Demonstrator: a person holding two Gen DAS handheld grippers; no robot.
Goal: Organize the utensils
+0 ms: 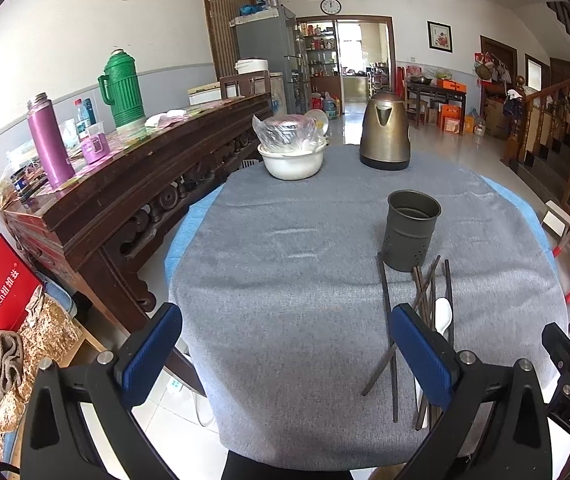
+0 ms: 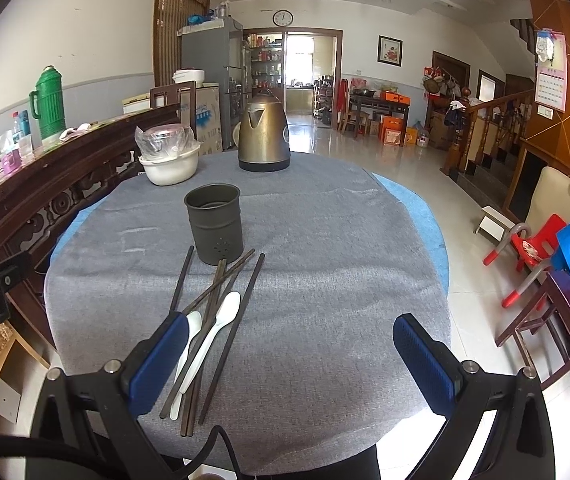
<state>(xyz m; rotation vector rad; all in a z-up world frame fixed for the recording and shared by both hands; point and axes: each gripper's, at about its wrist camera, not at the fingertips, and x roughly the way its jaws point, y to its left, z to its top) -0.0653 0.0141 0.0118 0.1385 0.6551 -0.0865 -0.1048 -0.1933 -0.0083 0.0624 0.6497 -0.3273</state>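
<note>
Left tool (image 1: 285, 344) and right tool (image 2: 291, 354) both level, side by side, jaws wide apart, empty.

Both the left gripper (image 1: 285, 344) and the right gripper (image 2: 291, 354) have black frames, silver screws at the pivots and ribbed blue pads (image 2: 157, 364). A black cable (image 2: 221, 440) crosses beneath the right one.

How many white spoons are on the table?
2. A longer spoon lies across the dark chopsticks; a shorter spoon lies just left of it, partly behind the right claw's blue finger.
</note>
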